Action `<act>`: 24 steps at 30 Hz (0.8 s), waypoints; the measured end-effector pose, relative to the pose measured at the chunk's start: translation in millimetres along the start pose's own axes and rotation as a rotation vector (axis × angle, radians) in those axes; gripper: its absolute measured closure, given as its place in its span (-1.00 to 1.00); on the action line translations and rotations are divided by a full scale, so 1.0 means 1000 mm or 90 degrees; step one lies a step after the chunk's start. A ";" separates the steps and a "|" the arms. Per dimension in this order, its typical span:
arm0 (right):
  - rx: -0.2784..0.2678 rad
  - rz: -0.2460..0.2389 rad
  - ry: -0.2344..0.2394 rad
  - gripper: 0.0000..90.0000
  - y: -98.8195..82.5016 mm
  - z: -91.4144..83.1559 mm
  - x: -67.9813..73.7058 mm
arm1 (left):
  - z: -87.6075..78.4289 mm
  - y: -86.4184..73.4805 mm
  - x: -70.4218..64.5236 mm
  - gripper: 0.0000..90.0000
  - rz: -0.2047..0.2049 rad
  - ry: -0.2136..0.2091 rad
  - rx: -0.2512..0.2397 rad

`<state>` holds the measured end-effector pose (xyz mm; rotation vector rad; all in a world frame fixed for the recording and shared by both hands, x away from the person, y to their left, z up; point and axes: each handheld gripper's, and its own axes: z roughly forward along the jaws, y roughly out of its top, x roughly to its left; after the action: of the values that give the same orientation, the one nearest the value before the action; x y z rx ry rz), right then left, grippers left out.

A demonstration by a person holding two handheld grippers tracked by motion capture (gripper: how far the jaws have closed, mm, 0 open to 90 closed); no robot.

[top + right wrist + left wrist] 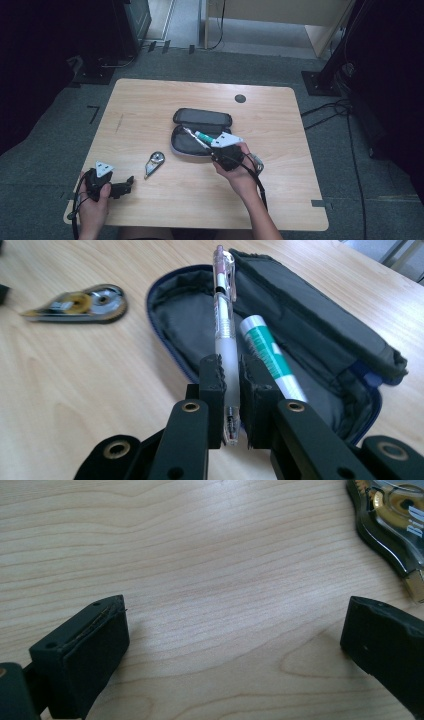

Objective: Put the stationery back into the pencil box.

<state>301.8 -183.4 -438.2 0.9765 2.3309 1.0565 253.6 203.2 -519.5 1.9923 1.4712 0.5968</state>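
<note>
My right gripper (pixel 230 372) pinches the clear pen (pixel 224 325) near its tip, long axis pointing far over the open pencil case (pixel 320 335), while my left gripper (pixel 235 645) rests open.

No lettering on the correction tape dispenser (pixel 395 515) can be read.

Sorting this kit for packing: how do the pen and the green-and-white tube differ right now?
The pen is clear, slim and clamped in the right gripper, held over the open pouch; the tube is opaque, thicker and lies loose inside the pouch. The pen has a clip at its far end; the tube has none. Both are long and point roughly the same way.
</note>
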 end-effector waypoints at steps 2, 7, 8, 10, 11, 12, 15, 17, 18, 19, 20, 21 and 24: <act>0.010 -0.008 0.004 0.81 0.003 0.007 -0.005 | 0.000 0.000 0.000 -1.00 0.000 0.000 0.000; 0.033 -0.004 0.010 0.81 0.009 0.025 -0.015 | 0.000 0.000 0.000 -1.00 0.000 0.000 0.000; 0.038 -0.004 0.009 0.81 0.009 0.029 -0.016 | 0.000 0.000 0.000 -1.00 0.001 0.000 0.001; 0.048 -0.010 0.009 0.81 0.011 0.035 -0.018 | 0.000 0.000 0.000 -1.00 0.000 0.000 0.000; 0.054 -0.005 0.010 0.81 0.011 0.038 -0.018 | 0.000 0.000 0.000 -1.00 -0.001 0.000 -0.001; 0.058 -0.005 0.011 0.81 0.011 0.040 -0.020 | 0.000 0.000 0.000 -1.00 -0.001 0.000 0.000; 0.066 0.004 0.020 0.80 0.012 0.046 -0.023 | 0.000 0.000 0.000 -1.00 -0.001 0.000 0.000; 0.069 0.005 0.020 0.80 0.012 0.050 -0.025 | 0.000 0.000 0.000 -1.00 -0.001 0.000 0.000; 0.074 0.010 0.021 0.80 0.012 0.051 -0.025 | 0.000 0.000 0.000 -1.00 0.001 0.000 0.001; 0.074 0.011 0.020 0.80 0.012 0.053 -0.026 | 0.000 0.000 0.000 -1.00 -0.001 0.000 0.000; 0.080 0.012 0.017 0.79 0.012 0.054 -0.026 | 0.000 0.000 0.000 -1.00 -0.001 0.000 0.000; 0.079 0.011 0.015 0.78 0.012 0.056 -0.027 | 0.000 0.000 0.000 -1.00 0.000 0.000 0.000; 0.082 0.018 0.008 0.75 0.011 0.060 -0.027 | 0.000 0.000 0.000 -1.00 -0.001 0.000 0.000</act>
<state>360.7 -169.0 -465.9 1.0556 2.4268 0.9343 253.6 203.1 -519.6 1.9912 1.4715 0.5965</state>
